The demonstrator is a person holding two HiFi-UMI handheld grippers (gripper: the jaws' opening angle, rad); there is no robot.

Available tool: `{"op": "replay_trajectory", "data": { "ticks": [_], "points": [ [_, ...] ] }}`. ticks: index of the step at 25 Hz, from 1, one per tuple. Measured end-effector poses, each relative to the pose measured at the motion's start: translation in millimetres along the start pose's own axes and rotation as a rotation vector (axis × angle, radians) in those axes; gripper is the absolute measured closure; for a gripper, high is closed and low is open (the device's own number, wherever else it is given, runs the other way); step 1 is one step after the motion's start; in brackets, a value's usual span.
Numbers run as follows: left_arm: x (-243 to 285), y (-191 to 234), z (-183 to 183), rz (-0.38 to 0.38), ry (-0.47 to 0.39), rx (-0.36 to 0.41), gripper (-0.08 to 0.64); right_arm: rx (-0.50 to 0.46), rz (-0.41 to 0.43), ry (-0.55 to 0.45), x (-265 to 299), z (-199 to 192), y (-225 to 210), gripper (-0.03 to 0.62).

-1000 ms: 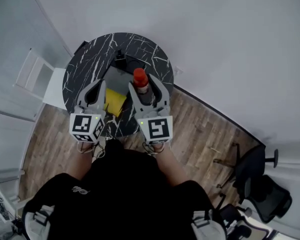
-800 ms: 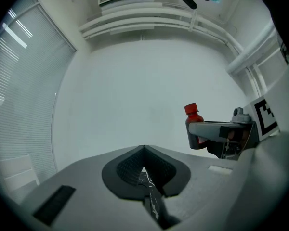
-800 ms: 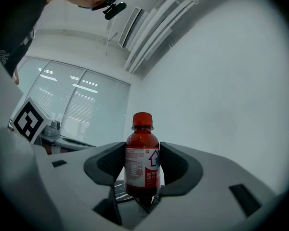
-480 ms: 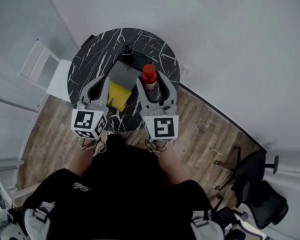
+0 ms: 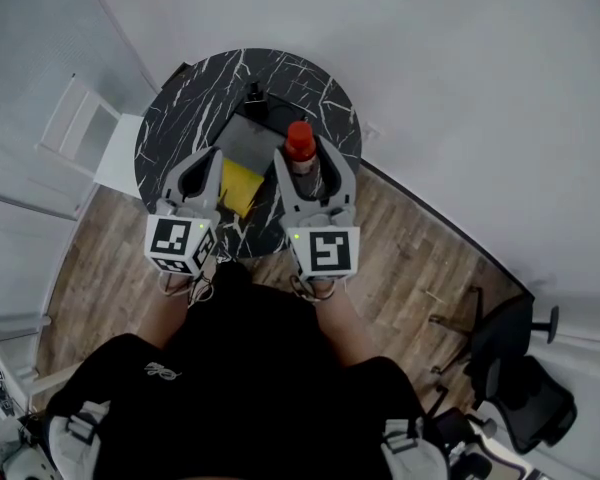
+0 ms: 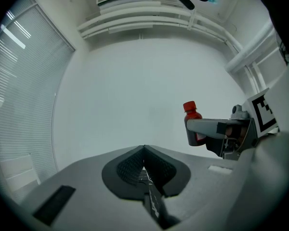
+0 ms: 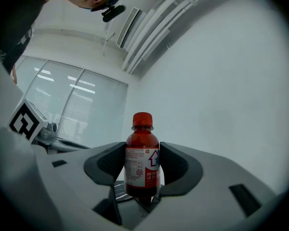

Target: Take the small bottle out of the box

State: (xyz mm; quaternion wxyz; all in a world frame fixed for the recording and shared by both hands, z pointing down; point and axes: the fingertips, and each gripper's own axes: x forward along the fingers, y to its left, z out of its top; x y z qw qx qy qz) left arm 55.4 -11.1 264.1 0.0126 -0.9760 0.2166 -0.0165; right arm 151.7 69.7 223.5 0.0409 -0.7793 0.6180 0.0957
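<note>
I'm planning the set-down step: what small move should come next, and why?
Probably carry the bottle sideways, clear of the box, toward bare table. The right gripper is shut on it, the bottle is upright, and it appears to be held above the box, so only setting it down remains.

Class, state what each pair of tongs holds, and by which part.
Right tongs clamp the small bottle by its labelled body; left tongs hold nothing.
</note>
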Motion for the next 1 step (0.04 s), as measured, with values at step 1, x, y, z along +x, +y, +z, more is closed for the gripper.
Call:
{"op": "replay_trajectory", "data": {
  "ticks": [1],
  "points": [
    [1.3, 0.0, 0.2, -0.001, 0.0, 0.001, 0.561, -0.001, 0.0, -0.001, 1.0, 0.0, -0.5, 0.382]
  ]
}}
